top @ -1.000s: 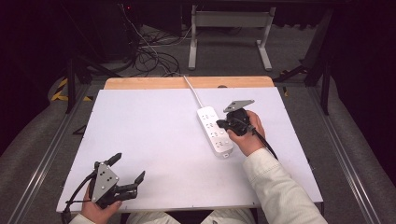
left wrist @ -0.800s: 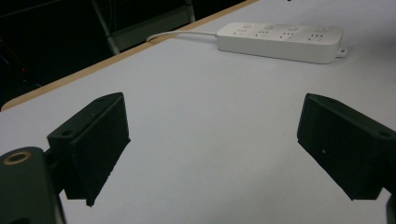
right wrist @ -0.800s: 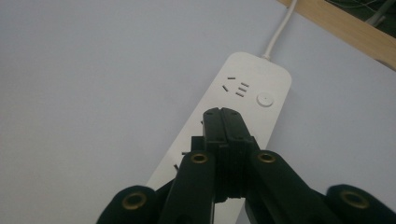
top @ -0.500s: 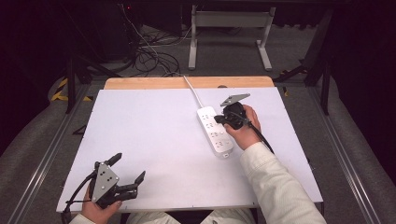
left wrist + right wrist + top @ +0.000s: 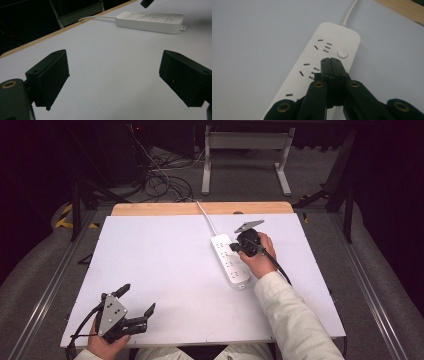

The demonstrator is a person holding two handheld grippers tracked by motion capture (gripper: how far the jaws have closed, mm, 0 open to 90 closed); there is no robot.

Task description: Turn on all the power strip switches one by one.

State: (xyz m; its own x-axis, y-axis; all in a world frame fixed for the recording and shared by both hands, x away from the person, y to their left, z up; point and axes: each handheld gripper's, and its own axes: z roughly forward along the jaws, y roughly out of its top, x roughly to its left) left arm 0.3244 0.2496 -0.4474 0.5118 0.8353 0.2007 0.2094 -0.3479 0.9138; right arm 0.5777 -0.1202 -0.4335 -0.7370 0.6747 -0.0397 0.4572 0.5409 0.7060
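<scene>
A white worktop [image 5: 165,270] with a wooden far edge sits on grey floor [image 5: 240,180]. Tangled cables [image 5: 160,182] lie upper left; a white metal frame [image 5: 245,155] stands top centre in darkness.

In the right gripper view, the closed jaws of the right gripper [image 5: 333,61] cover part of the power strip [image 5: 317,65], hiding the sockets behind them; the near end of the strip runs off the bottom edge, and its cord [image 5: 351,10] is cut by the top edge. Whether the jaw tips touch the strip cannot be told. In the high view, the right hand [image 5: 260,260] hides the strip's right flank. In the left gripper view, the right gripper above the strip is cut off by the top edge, and socket markings are too small to read.
</scene>
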